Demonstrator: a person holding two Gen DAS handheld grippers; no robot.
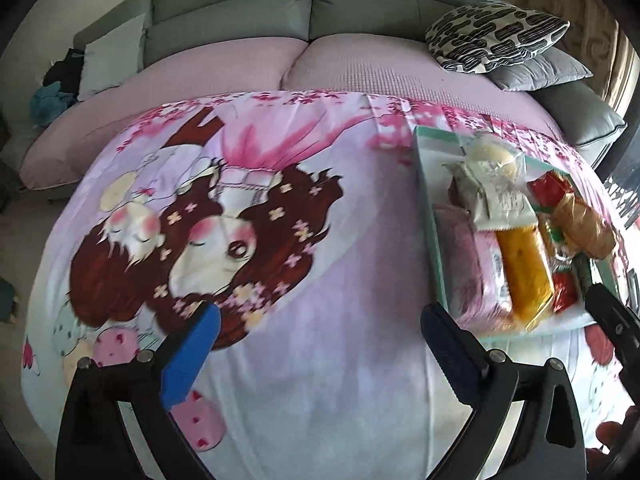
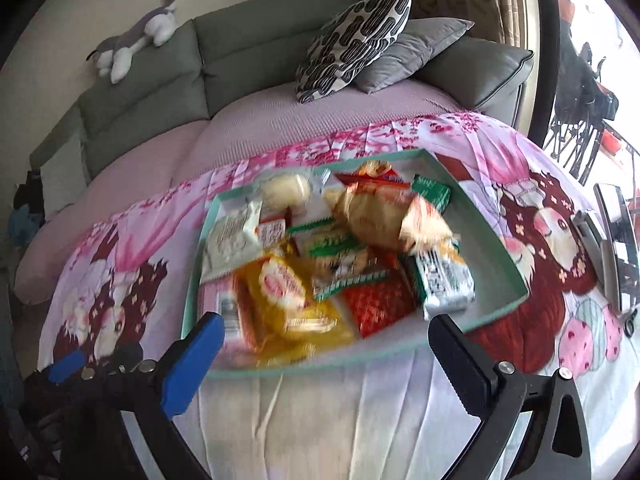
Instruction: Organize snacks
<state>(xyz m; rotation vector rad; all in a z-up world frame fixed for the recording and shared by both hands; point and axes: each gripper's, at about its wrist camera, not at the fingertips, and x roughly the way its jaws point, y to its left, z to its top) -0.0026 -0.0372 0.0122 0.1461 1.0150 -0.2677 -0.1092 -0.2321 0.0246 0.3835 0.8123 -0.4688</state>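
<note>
Snacks point(image 2: 332, 252) piled in tray point(image 2: 496, 256) on bench cloth | my right gripper point(image 2: 320, 356) spread, empty, tray straight ahead, nearer | left gripper point(image 1: 320, 344) spread, empty, tray off to its right | tray's long axis runs crosswise to right gripper

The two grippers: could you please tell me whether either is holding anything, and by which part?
Nothing is held. The left gripper and the right gripper are both open and empty; the snacks lie in the green tray.
</note>
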